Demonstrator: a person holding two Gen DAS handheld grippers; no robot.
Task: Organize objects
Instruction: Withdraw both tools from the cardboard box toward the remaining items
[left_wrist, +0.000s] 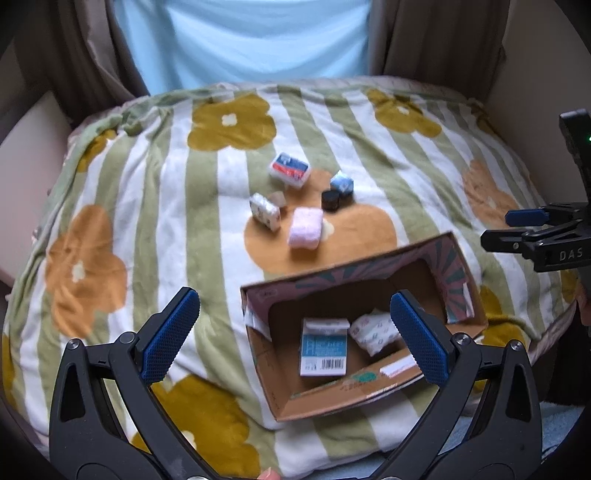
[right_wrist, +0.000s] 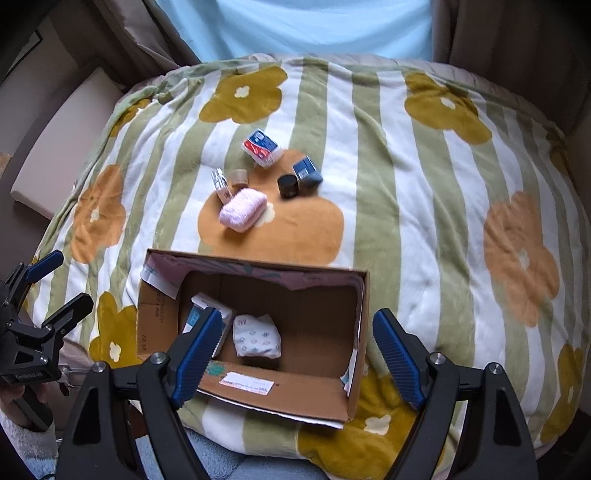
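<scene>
An open cardboard box lies on the flowered blanket; inside are a blue-white carton and a patterned tissue pack. Beyond it lie a pink soft pack, a patterned pack, a red-blue pack, a black jar, a blue box and a tan jar. My left gripper is open and empty above the box's near left. My right gripper is open and empty over the box.
The blanket covers a rounded bed that drops off at its edges. Brown curtains and a pale blue window panel stand behind. A beige ledge is at the left. Each gripper shows at the other view's edge.
</scene>
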